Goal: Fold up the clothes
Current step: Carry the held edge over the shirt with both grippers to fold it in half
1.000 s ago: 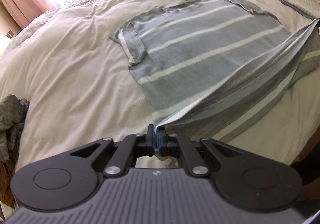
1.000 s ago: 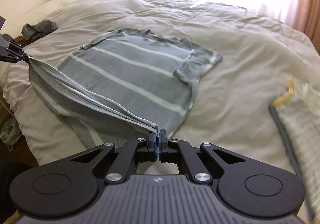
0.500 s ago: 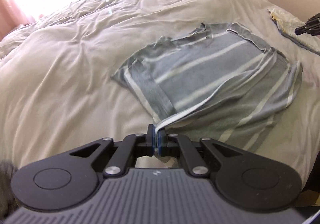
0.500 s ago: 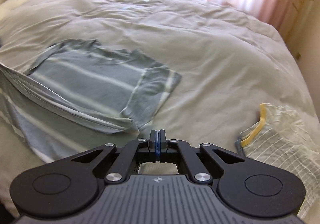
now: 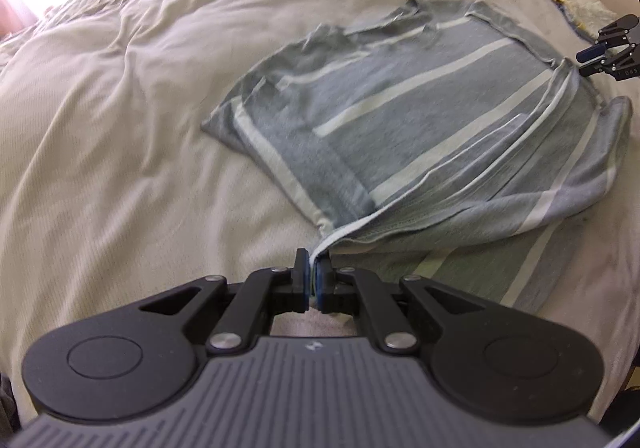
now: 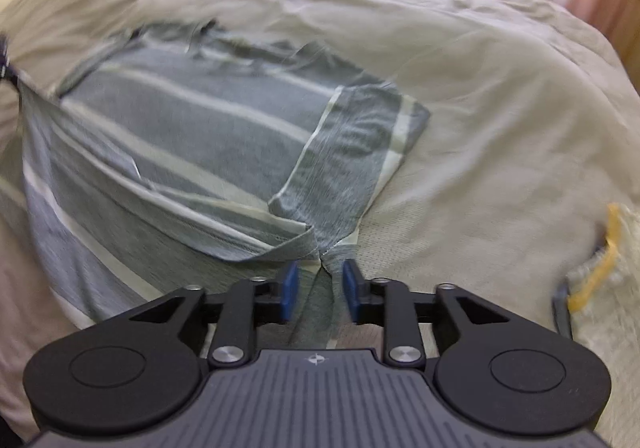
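I am folding the shirt [image 5: 404, 120] hem up over its chest on the bed [image 5: 120, 128]; my left fingers [image 5: 314, 280] are pinching one corner, my right fingers [image 6: 318, 288] have just been opening, cloth loose between them; sleeves remain.

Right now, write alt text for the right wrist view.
The right tool has just been opening, and the shirt hem lies loose between its blue pads. The grey striped shirt lies half folded on a beige bed, with a towel at right.

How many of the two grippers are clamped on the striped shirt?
1. The left gripper pinches the striped shirt at its hem corner; the right gripper has just been opening, fabric loose between its jaws.
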A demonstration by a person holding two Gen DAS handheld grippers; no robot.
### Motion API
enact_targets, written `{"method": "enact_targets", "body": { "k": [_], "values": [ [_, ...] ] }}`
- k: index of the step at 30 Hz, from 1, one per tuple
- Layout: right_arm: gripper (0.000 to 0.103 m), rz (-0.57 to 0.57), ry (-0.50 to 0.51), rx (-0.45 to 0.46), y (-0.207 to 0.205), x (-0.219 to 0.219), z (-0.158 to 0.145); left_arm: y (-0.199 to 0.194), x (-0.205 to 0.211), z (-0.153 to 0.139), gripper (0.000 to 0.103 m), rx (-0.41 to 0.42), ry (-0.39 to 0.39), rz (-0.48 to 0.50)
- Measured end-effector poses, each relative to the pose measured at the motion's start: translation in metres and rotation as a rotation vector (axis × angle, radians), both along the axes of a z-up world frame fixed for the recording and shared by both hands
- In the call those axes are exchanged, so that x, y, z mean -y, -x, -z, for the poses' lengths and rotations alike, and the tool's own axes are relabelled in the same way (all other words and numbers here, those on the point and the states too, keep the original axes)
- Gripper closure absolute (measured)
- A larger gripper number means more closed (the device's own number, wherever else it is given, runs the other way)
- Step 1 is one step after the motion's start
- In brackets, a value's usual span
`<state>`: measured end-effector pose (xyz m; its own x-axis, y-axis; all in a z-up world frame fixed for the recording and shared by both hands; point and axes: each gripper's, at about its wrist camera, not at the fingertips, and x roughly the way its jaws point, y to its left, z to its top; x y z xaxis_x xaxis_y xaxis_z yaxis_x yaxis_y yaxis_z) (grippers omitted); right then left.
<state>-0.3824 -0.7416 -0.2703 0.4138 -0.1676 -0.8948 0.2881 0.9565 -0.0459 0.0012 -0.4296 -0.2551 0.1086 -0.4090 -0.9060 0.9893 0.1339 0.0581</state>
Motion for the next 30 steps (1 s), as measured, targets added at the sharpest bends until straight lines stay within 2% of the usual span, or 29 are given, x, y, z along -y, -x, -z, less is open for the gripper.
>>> {"method": "enact_targets", "body": {
  "k": [8, 9, 10, 11, 13, 14, 21, 30],
  "values": [
    [0.071, -0.243, 0.014, 0.005, -0.013, 0.002, 0.018, 0.006, 0.005, 0.012, 0.101, 0.009, -0.073, -0.044],
    [0.073, -0.260, 0.009, 0.008, -0.014, 0.002, 0.018, 0.007, 0.006, 0.013, 0.101, 0.010, -0.077, -0.047],
    [0.081, -0.271, 0.004, 0.011, -0.014, 0.003, 0.017, 0.008, 0.007, 0.013, 0.101, 0.011, -0.082, -0.049],
    [0.091, -0.275, 0.000, 0.015, -0.014, 0.005, 0.015, 0.009, 0.007, 0.013, 0.101, 0.010, -0.086, -0.050],
    [0.095, -0.278, -0.012, 0.025, -0.012, 0.007, 0.010, 0.011, 0.008, 0.013, 0.101, 0.007, -0.093, -0.052],
    [0.102, -0.277, -0.020, 0.030, -0.011, 0.008, 0.007, 0.012, 0.008, 0.012, 0.101, 0.006, -0.094, -0.052],
    [0.103, -0.240, -0.046, 0.067, 0.000, 0.008, -0.012, 0.020, 0.008, 0.005, 0.101, 0.006, -0.090, -0.047],
    [0.103, -0.122, -0.017, 0.146, 0.023, 0.016, -0.065, 0.011, 0.003, -0.046, 0.101, 0.035, -0.002, -0.056]
  ]
}}
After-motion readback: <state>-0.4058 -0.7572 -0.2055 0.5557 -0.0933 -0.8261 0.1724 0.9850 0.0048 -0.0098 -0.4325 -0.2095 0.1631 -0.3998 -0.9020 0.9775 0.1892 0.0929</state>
